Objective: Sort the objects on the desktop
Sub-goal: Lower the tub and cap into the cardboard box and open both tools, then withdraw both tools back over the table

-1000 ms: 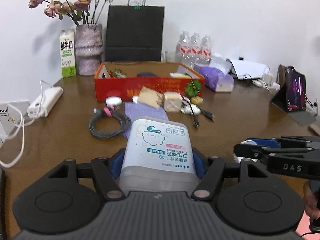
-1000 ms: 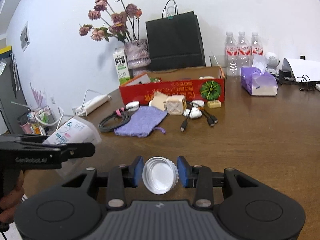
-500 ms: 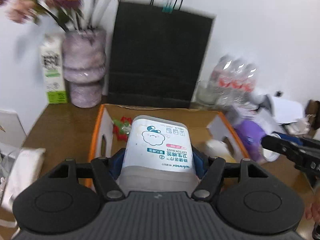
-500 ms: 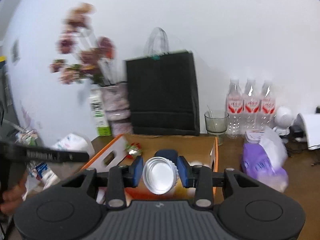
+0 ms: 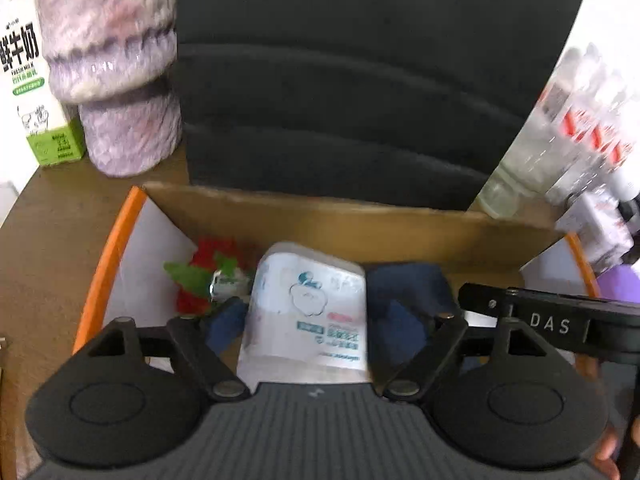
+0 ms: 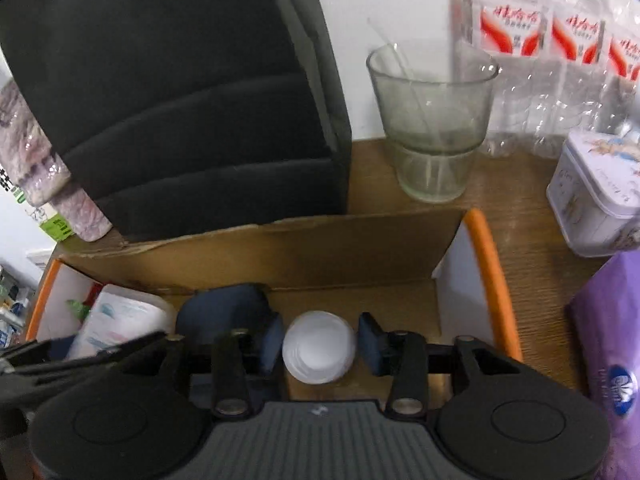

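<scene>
Both my grippers, left (image 5: 306, 320) and right (image 6: 318, 346), are opening, pads clear of cotton-bud box (image 5: 310, 304) and cap (image 6: 319, 347), above the cardboard box (image 6: 360, 252) mid-frame on the wooden table (image 6: 524, 216).

A home or office desk: milk carton (image 5: 24, 80), vase (image 5: 116, 68), water bottles (image 6: 540, 40).
</scene>
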A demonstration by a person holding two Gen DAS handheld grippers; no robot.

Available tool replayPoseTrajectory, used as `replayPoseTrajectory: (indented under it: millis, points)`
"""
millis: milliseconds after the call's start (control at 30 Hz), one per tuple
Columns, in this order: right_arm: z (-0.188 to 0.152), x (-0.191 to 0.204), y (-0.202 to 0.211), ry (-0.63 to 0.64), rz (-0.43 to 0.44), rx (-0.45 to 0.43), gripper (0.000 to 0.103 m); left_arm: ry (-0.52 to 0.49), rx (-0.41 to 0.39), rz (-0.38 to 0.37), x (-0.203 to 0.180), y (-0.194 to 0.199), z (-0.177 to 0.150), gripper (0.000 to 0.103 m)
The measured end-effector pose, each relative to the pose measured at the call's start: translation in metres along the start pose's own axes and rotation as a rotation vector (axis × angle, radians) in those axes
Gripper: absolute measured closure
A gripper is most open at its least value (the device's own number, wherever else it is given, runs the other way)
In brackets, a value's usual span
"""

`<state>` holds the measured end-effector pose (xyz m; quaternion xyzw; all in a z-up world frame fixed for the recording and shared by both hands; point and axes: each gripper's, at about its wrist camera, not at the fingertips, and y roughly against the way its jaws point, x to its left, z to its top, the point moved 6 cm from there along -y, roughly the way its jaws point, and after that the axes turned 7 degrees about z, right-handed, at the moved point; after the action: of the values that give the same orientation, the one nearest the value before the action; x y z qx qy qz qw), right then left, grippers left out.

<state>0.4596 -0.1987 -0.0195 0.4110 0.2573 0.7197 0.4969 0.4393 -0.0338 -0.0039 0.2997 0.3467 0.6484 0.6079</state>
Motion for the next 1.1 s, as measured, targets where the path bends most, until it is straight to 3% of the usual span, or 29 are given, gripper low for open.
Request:
replayPoseTrajectory:
  millis: [133, 200, 267, 367, 567, 833, 967, 1100]
  points:
    - [-0.001, 0.005, 0.03, 0.02, 0.017, -0.059, 0.05, -0.004, -0.039, -0.006, 0.007, 0.031, 0.002, 0.016]
    - [-0.004, 0.011, 0.051, 0.057, -0.014, -0.092, 0.042, -0.003, -0.049, -0.02, 0.012, 0.051, -0.003, 0.012]
    - [-0.012, 0.026, 0.071, 0.132, -0.042, -0.123, 0.04, -0.031, -0.063, -0.04, 0.017, 0.078, -0.016, 0.005]
    - [-0.039, 0.04, 0.108, 0.218, -0.06, -0.166, 0.033, -0.056, -0.107, -0.035, 0.026, 0.122, -0.044, 0.002]
    - [-0.133, 0.058, 0.175, 0.301, -0.016, -0.252, 0.02, -0.136, -0.212, -0.052, 0.041, 0.191, -0.141, 0.0]
    - [-0.288, 0.062, 0.207, 0.274, 0.04, -0.252, 0.02, -0.121, -0.281, -0.023, 0.05, 0.214, -0.291, 0.0]
    - [-0.344, 0.068, 0.218, 0.324, 0.009, -0.28, 0.019, -0.029, -0.289, -0.016, 0.063, 0.222, -0.332, 0.0]
    - [-0.378, 0.068, 0.231, 0.308, -0.012, -0.317, 0.012, -0.012, -0.287, -0.004, 0.069, 0.224, -0.357, 0.0]
